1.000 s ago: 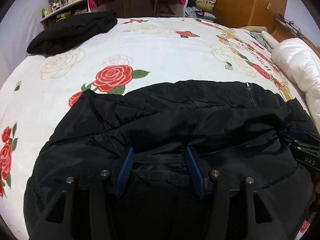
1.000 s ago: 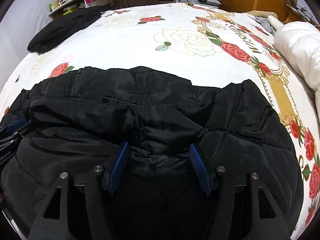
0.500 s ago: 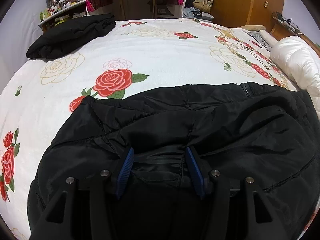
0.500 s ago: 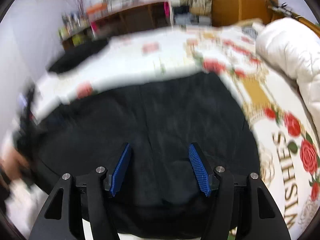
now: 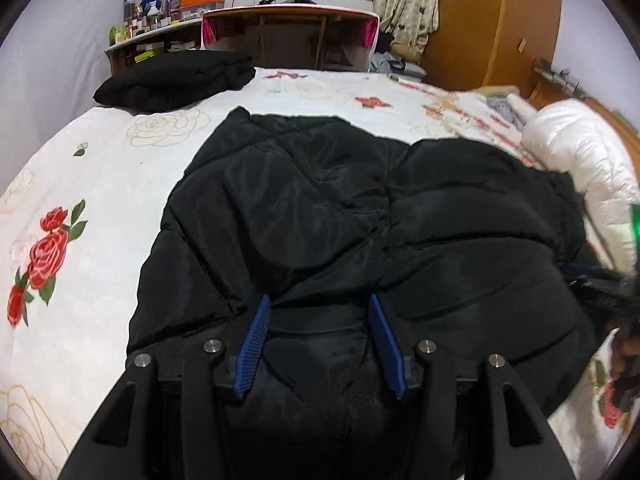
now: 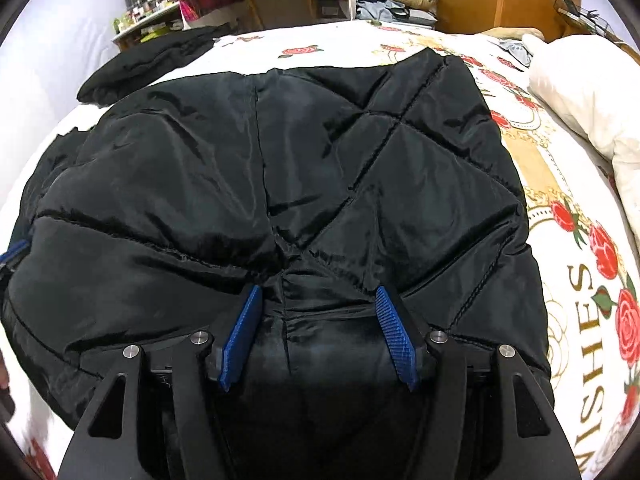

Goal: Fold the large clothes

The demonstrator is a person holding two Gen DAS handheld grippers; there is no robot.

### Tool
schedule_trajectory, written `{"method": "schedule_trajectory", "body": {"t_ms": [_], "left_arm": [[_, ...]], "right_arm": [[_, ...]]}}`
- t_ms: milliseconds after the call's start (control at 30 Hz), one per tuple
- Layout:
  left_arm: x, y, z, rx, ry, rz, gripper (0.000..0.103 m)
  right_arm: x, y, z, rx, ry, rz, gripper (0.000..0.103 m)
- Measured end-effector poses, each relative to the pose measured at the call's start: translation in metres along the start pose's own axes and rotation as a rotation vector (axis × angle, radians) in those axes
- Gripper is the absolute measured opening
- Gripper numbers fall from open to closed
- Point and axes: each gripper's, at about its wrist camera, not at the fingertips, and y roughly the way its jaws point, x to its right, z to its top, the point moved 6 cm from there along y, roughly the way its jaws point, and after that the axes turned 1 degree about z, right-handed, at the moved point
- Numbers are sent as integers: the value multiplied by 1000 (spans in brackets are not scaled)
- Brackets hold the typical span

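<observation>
The black padded jacket [image 5: 360, 220] is lying across the rose bedspread [image 5: 100, 208], partly folded and still bulky. The left gripper [image 5: 318, 312] is pinching a thick bunch of its near edge, its jaws having just been closing on the fabric; the right gripper [image 6: 316, 300] is pinching the near edge too. Another black garment [image 5: 172, 80] is sitting folded at the far corner, so this fold is looking about midway, with flattening left

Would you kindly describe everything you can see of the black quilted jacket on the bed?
The black quilted jacket is puffy, shiny fabric stitched in diamond lines with a centre seam. It lies bunched across the rose-print bedspread. Its near edge is gathered between the blue pads of the left tool and the right tool, both gripping it.
</observation>
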Motion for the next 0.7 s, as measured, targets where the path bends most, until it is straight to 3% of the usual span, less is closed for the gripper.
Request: {"method": "schedule_trajectory", "body": {"t_ms": [100,167,233,300,433,500,700], "left_arm": [[2,-6,13,-31,-2,13,52],[2,-22,21,-2,8,-6,52],[-4,-32,31,42,65,22,52],[-15,-25,42,44,91,57,52],[-41,16,55,-21,32,69,53],[-41,35,56,-28,53,82,53],[-38,62,57,-2,13,58,55]], "right_arm": [[3,-23,8,11,32,4,59],[6,-57,17,113,55,34,59],[13,-80,27,188,51,38,58],[20,-82,38,203,47,36,50],[44,-41,56,122,67,8,32],[53,-18,53,71,86,-1,21],[70,26,42,45,72,-41,14]]}}
